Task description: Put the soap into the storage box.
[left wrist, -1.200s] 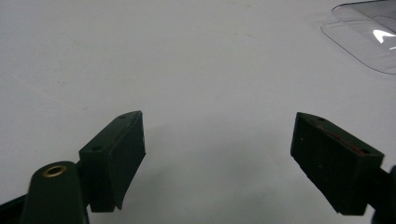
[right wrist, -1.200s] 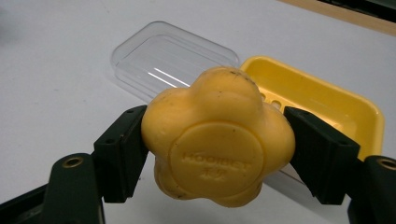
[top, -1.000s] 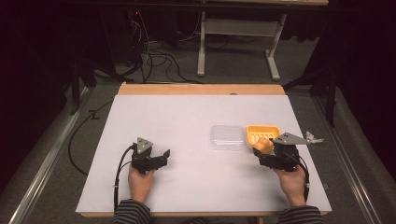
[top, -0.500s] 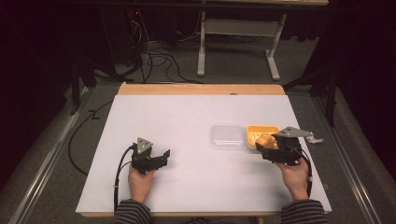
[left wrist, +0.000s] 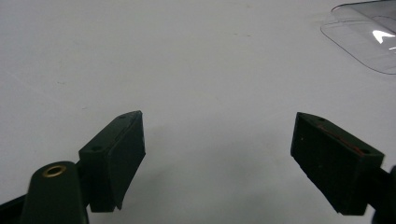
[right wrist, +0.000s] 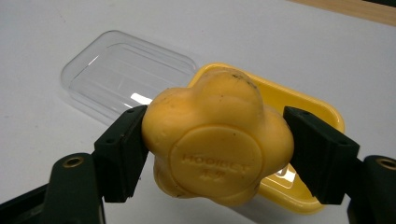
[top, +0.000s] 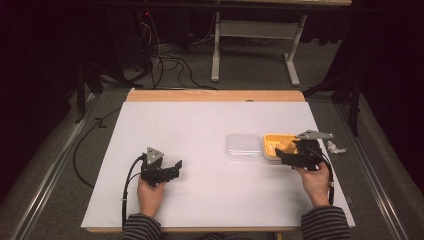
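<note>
Right gripper view has my right gripper (right wrist: pixel 215 154) clamped on a lumpy yellow toy (right wrist: pixel 217 144), one black jaw pressed to each side of it. Just behind the toy lies a yellow tray (right wrist: pixel 322 112), and beside that a clear plastic lid (right wrist: pixel 116 74) flat on the white tabletop (right wrist: pixel 280 42). From the high view, my left gripper (top: pixel 172 167) rests well apart on the tabletop's left part, held in my left hand (top: pixel 150 192). Its jaws stand wide, nothing between them.
</note>
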A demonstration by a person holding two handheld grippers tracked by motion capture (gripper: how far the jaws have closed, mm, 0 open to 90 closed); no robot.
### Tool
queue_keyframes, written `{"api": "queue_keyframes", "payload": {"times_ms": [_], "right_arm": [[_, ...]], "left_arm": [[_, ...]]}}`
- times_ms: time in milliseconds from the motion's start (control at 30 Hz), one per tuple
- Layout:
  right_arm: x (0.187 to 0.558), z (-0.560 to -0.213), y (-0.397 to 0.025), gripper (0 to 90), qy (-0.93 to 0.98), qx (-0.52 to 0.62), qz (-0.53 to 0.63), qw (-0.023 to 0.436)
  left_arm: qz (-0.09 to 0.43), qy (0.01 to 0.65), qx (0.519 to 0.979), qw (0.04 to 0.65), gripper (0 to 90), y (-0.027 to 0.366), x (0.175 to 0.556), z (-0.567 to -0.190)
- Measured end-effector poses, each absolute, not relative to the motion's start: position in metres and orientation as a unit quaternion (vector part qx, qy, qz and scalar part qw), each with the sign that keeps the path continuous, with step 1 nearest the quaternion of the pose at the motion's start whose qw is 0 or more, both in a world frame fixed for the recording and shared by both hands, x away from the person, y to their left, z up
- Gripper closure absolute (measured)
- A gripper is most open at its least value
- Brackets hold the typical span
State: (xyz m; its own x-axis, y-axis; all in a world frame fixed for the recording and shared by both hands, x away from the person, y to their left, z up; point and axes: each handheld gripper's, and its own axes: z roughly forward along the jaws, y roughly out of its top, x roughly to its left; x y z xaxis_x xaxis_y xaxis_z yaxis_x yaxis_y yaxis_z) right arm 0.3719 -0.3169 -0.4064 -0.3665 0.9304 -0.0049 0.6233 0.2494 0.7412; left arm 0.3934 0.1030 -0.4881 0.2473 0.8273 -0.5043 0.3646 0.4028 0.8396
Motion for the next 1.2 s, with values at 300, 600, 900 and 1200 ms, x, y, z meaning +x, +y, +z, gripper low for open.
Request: {"api": "queue_keyframes", "payload": {"times_ms": [300,600,900,1200], "right_arm": [[0.384,-0.408,-0.32,26.5,0.753,0.522,0.337,0.216],[0.398,-0.412,-0.322,26.6,0.754,0.537,0.319,0.203],[0.411,-0.419,-0.322,26.6,0.754,0.547,0.305,0.196],[0.421,-0.424,-0.32,26.6,0.757,0.552,0.289,0.194]], "left_arm": [[0.191,0.583,0.511,0.602,18.3,0.103,0.394,-0.488],[0.19,0.584,0.508,0.603,18.5,0.103,0.394,-0.488],[0.191,0.585,0.509,0.603,18.6,0.103,0.395,-0.488],[0.19,0.585,0.508,0.603,18.6,0.103,0.395,-0.488]]}}
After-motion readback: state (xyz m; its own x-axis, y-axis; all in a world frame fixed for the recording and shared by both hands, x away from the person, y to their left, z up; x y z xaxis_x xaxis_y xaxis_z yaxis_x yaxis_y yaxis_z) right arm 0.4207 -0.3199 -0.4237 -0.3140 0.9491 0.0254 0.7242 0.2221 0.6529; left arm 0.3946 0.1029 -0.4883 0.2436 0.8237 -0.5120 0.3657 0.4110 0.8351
